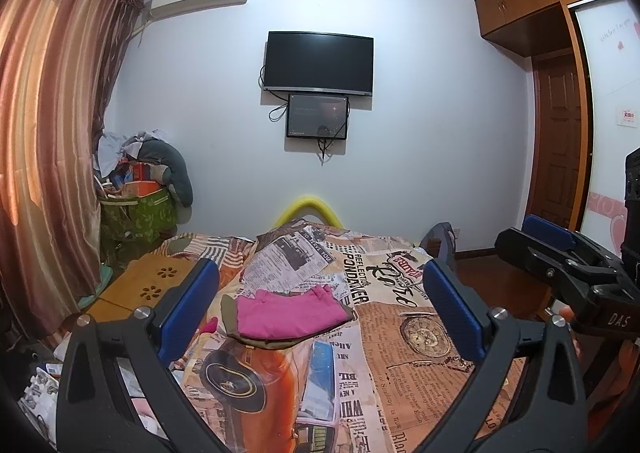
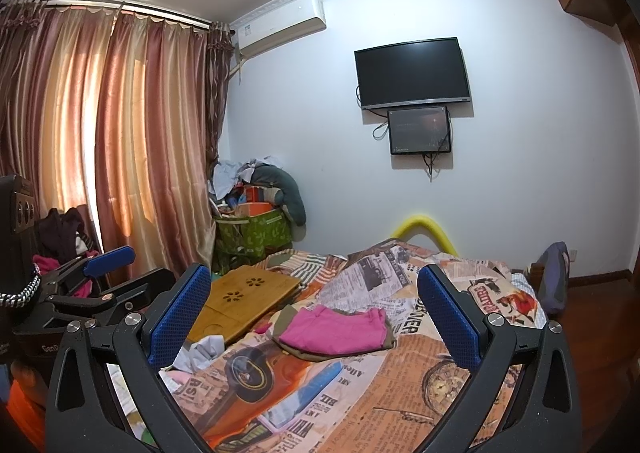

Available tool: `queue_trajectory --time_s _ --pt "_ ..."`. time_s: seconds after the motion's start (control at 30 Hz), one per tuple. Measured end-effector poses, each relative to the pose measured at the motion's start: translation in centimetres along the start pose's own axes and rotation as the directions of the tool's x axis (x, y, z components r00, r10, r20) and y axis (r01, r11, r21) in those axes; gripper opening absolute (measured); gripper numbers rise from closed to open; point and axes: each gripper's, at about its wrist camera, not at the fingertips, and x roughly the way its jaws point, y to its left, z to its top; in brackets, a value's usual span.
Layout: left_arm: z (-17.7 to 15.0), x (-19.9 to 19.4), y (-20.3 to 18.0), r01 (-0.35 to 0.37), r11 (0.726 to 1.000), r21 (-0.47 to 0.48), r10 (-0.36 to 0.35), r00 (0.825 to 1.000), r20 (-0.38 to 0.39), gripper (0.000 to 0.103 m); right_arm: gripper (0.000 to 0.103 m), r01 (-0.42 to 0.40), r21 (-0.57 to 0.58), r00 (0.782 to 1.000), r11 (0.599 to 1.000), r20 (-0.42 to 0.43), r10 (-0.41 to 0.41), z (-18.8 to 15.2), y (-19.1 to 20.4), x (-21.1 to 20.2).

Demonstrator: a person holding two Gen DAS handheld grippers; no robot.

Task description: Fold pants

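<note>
Pink pants (image 1: 290, 313) sit folded on an olive garment mid-bed (image 1: 400, 353). Left claw (image 1: 316, 309) and right claw (image 2: 314, 317) both hang wide and empty. Grab carelessly and you'd probably snag both layers.

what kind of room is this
Most likely a home bedroom: a bed under a newspaper-print cover, folded pink pants on it, a wall-mounted TV, and a built-in wooden wardrobe.
</note>
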Motion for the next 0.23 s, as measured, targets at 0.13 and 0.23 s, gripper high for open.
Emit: queue_trajectory --time_s 0.13,0.23 --pt "0.04 0.15 0.25 0.002 1.0 -0.004 -0.002 1.0 -0.003 0.103 0.103 -0.001 0.005 1.0 1.0 -0.003 0.001 -0.09 -0.17 0.13" --pt "-0.01 0.41 0.3 -0.002 1.0 -0.003 0.002 1.0 -0.007 0.103 0.103 0.001 0.006 1.0 1.0 -0.004 -0.001 -0.13 -0.23 0.18"
